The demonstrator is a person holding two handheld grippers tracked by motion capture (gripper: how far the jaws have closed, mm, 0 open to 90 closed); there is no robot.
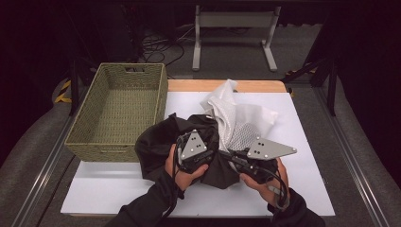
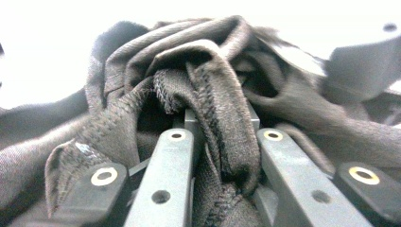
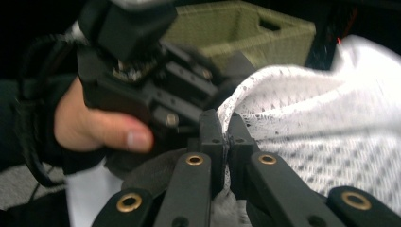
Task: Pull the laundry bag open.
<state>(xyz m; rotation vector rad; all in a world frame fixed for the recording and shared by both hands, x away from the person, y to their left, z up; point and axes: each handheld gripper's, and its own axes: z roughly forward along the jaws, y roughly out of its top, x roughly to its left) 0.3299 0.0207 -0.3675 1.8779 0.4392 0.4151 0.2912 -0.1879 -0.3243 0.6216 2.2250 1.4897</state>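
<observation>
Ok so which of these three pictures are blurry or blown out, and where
High view: sharp, surroundings dark, white table top evenly lit. Left gripper view: background bleached to white glare, dark brown stitched garment crisp near the jaws, smeared at far right. Right gripper view: left gripper and hand motion-blurred, white mesh cloth soft and overexposed at its top edge, woven green basket out of focus.

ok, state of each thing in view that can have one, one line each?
left hand-held gripper: shut on a hemmed fold of the dark brown crumpled garment.
right hand-held gripper: shut on the edge of the white mesh garment.
dark brown crumpled garment: bunched, partly lifted off the white table sheet.
white mesh garment: crumpled, next to the dark one.
green woven rectangular basket: upright, empty.
</observation>
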